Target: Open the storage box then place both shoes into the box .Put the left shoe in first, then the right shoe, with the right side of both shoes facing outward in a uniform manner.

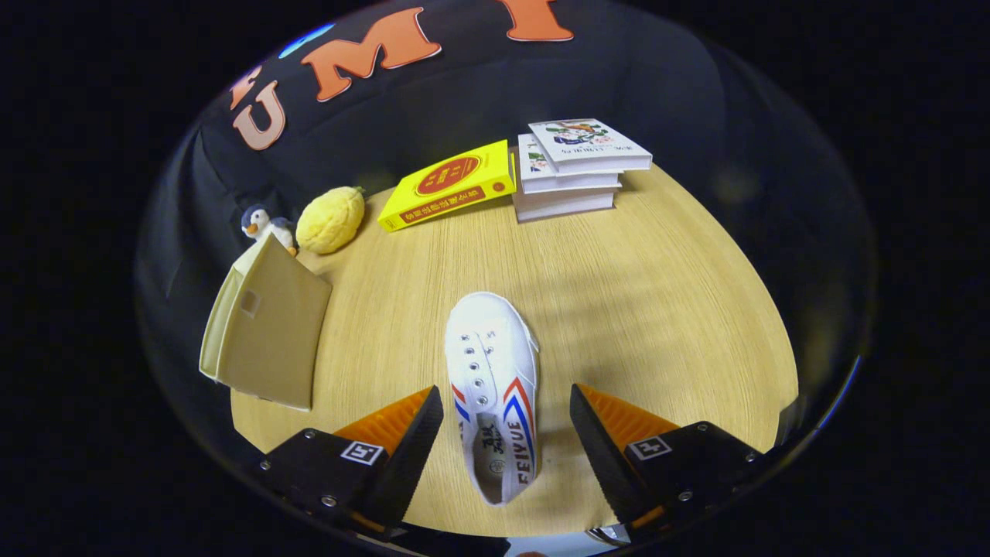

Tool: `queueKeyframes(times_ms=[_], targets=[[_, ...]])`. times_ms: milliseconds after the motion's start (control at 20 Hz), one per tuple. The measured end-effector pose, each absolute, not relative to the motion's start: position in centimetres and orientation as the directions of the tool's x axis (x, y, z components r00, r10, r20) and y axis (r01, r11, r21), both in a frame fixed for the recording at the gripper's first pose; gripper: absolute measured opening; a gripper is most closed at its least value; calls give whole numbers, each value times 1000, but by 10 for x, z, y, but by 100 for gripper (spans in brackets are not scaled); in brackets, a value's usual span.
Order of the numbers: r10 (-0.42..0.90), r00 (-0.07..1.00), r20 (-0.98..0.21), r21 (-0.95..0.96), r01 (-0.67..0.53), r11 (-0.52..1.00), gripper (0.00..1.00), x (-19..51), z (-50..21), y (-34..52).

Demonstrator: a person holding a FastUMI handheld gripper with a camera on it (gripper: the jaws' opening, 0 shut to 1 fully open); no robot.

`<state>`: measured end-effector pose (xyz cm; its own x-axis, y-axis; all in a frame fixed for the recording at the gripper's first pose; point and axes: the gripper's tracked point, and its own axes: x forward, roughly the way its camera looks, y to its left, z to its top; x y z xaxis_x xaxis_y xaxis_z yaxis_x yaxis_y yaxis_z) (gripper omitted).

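**Hovering over one shoe, tongs wide**

Scanning left to right: beige storage box (267,336) sits on the wooden table (657,309), off to the left of the fingers, a flap or lid tilted up; can't tell whether it counts as fully open, inside is hidden. Behind it a small penguin toy (263,224), then a yellow plush fruit (331,220), a yellow book (448,184) and a stack of white books (576,166) at the far side.

White shoe (493,391) lies flat on the table between the fingers, toe pointing away, heel end nearest. Gripper (506,433) is spread wide, nothing held, neither finger touching the shoe as far as I can tell.

Risks, my guess: closing on the soft sides could squash the shoe or let it twist and slip; carrying it over could knock the raised flap; wrong shoe first breaks the order.

Hard to tell: whether this is left or right shoe. Heel partly cut by the near table edge.
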<state>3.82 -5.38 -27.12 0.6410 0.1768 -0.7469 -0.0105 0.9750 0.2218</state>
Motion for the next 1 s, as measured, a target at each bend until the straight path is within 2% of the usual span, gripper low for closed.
queueKeyframes(times_ms=[350,450,550,650,800,850,950,1000], targets=[[185,593,-784,182,-66,981,99,33,-309,-59],[178,580,-795,163,-78,983,97,33,-317,-60],[189,561,-806,169,-89,982,90,31,-326,-57],[203,537,-819,172,-107,979,78,27,-337,-51],[243,526,-815,223,-102,969,38,30,-341,-42],[254,527,-811,244,-91,966,36,29,-338,-46],[280,555,-783,344,12,939,20,35,-336,-54],[296,570,-767,387,43,921,2,38,-338,-55]])
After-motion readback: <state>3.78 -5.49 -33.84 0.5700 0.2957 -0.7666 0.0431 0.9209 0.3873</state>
